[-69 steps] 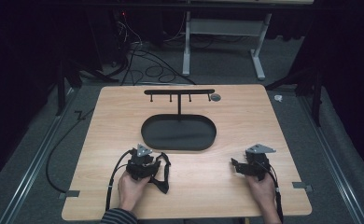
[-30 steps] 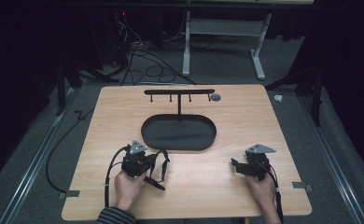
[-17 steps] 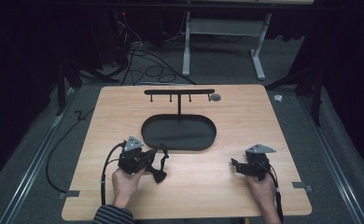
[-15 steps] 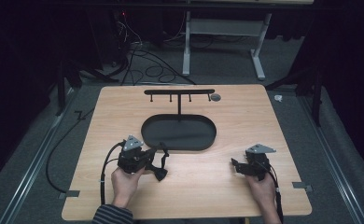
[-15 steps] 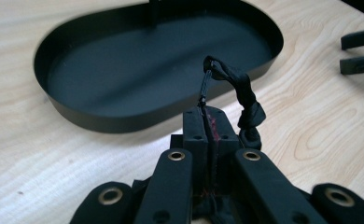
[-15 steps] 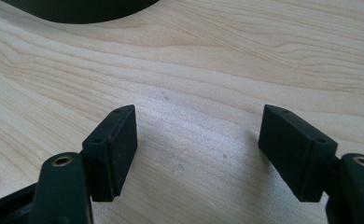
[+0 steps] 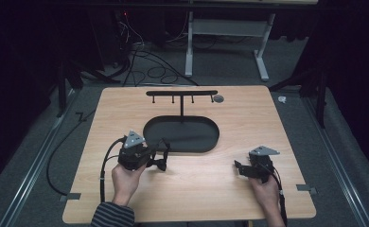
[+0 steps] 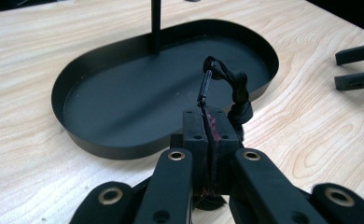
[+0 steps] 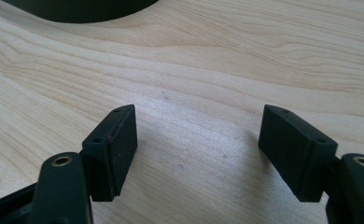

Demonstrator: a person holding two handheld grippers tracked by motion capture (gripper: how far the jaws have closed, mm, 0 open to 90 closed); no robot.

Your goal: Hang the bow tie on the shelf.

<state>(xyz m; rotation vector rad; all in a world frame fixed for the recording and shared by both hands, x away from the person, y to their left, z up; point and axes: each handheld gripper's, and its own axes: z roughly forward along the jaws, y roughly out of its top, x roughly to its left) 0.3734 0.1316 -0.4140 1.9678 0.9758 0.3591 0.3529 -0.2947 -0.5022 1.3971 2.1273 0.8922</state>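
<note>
One black tray (image 7: pixel 182 135), one hook stand (image 7: pixel 181 93). Two grippers: left gripper (image 8: pixel 207 122) clamped on one black looped cord (image 8: pixel 230 84); right gripper (image 9: pixel 196 149) jaws apart, empty.

High view looks forward and down over the whole table (image 7: pixel 197 189), while the left gripper view sits low and close, facing the black tray (image 8: pixel 105 140), which it shares with high view; right gripper view hugs bare wood.
</note>
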